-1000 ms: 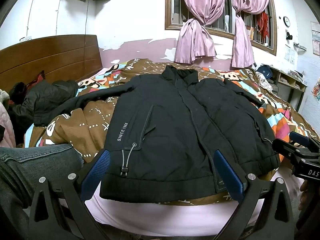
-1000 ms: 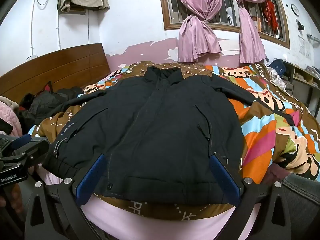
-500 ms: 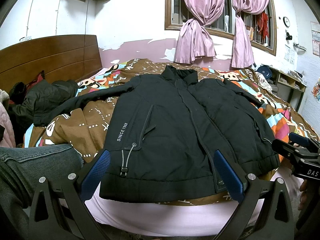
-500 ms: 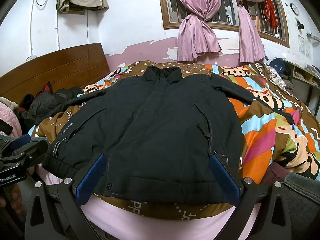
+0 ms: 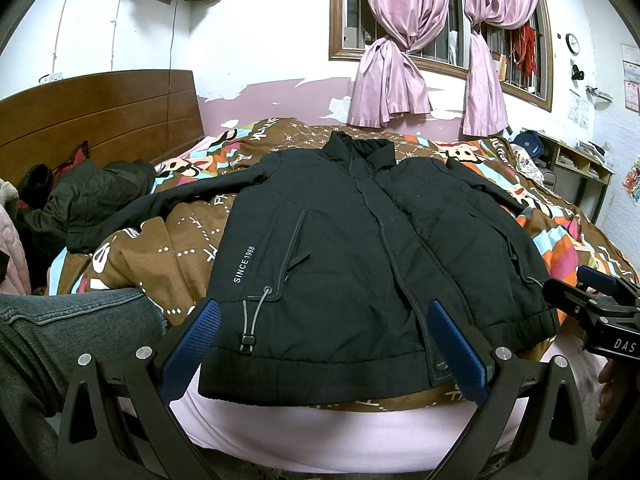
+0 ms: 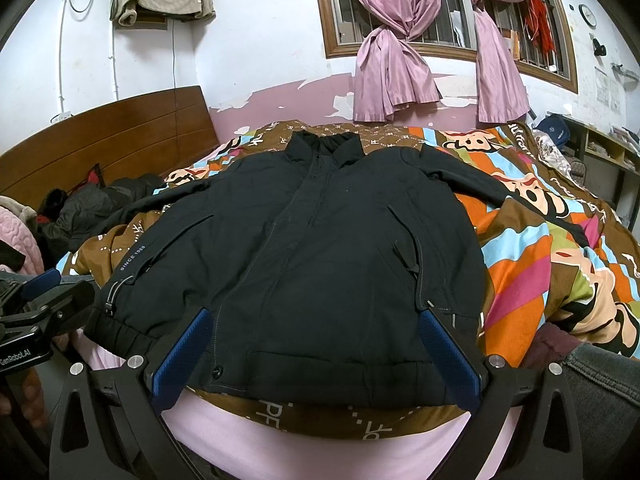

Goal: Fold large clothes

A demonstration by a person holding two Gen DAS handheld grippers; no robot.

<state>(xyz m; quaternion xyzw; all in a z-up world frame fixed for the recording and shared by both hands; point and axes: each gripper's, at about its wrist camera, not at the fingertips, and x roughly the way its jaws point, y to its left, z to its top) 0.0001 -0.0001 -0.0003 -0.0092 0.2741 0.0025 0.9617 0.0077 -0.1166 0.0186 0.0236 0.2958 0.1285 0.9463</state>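
Observation:
A black zip-up jacket (image 5: pixel 360 256) (image 6: pixel 320 248) lies flat and front up on the bed, collar toward the window, hem at the near edge, both sleeves spread outward. White lettering "SINCE 1968" marks its left front. My left gripper (image 5: pixel 324 344) hangs open just before the hem's left half, nothing between its blue pads. My right gripper (image 6: pixel 316 348) is open too, in front of the hem's right half. Each gripper shows at the edge of the other's view.
A patterned brown and striped quilt (image 6: pixel 540 256) covers the bed over a pink sheet (image 5: pixel 340 428). Dark clothes (image 5: pixel 88 196) are heaped by the wooden headboard (image 5: pixel 100 116). A denim-clad leg (image 5: pixel 60 336) is at the left. Shelves (image 5: pixel 580 164) stand at the right.

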